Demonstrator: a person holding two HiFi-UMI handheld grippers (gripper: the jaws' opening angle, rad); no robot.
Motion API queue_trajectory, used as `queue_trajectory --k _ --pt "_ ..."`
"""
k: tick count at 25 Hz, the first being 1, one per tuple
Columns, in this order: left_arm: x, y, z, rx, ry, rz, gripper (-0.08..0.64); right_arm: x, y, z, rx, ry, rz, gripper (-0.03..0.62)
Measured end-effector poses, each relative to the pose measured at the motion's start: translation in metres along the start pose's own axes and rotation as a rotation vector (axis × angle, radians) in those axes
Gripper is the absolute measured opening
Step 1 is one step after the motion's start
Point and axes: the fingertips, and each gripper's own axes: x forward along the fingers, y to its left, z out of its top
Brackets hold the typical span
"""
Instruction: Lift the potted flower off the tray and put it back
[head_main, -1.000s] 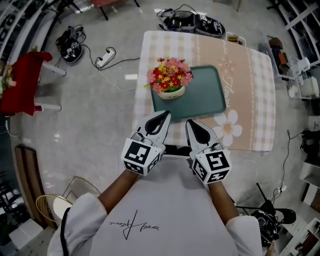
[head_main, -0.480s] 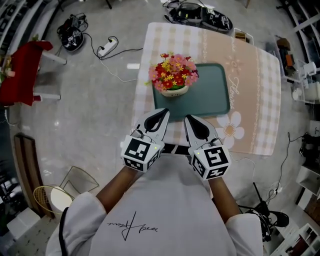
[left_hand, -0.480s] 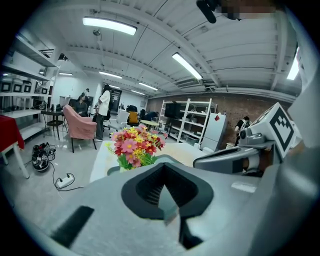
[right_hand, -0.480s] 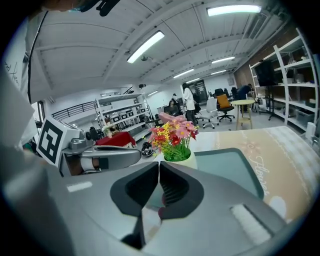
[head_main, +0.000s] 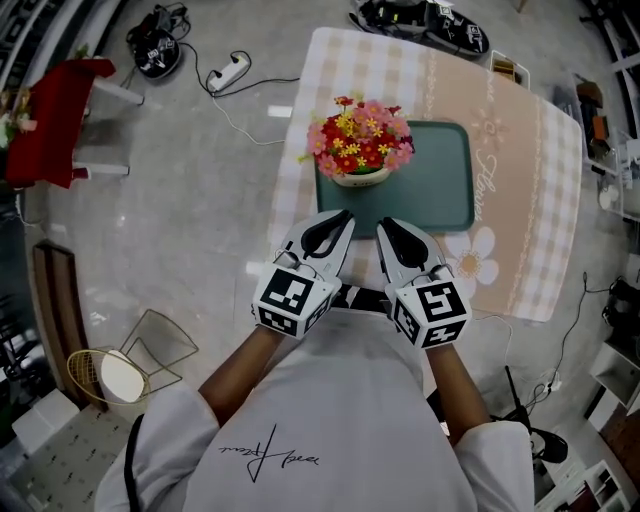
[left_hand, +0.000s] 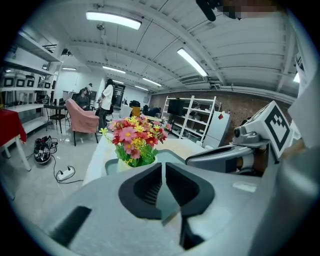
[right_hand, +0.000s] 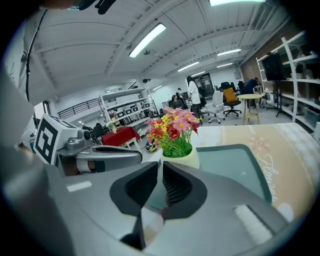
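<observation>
Both grippers hover side by side at the near edge of the surface (head_main: 520, 180), tips aimed forward and a bit down. The left gripper (head_main: 344, 215) has its jaws nearly together. They've just been easing apart, so there's a thin slit between the pads and nothing in it. The right gripper (head_main: 386, 223) is clenched too, with only a hairline gap and nothing held. The two sit just beside each other without touching.

The potted flower (head_main: 362, 150) is right ahead of the jaws, near but not touching. It's a cream pot stuffed with red, pink and yellow blooms, standing upright. It sits on the teal tray (head_main: 440, 190), in the tray's near-left corner, so it lines up slightly more with the left jaws than the right. In the left gripper view it pokes up just beyond the jaw tips, a little to their left. In the right gripper view it's dead ahead, directly over the slit.

The rest of the tray is bare and stretches off ahead and to the right of the right jaws. Under it is a peach checked tablecloth (head_main: 540, 140) with a daisy print (head_main: 470, 262) – that daisy sits just right of the right jaws.

Well off to the left of the left jaws there's a white power strip (head_main: 228, 70) on the floor and a red-draped table (head_main: 45, 120).
</observation>
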Motion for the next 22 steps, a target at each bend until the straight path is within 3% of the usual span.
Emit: queue_trajectory --k 11,16,22 --pt "0.018 0.015 -0.016 -0.025 0.045 0.011 0.072 0.02 -0.011 -0.009 -0.027 0.051 0.028 0.054" --pt "0.025 0.022 -0.016 -0.074 0.04 0.003 0.138 0.029 -0.02 -0.012 -0.042 0.084 0.049 0.066" --pt "0.034 0.036 -0.02 -0.061 0.065 0.04 0.15 0.038 -0.035 -0.011 -0.079 0.118 0.068 0.077"
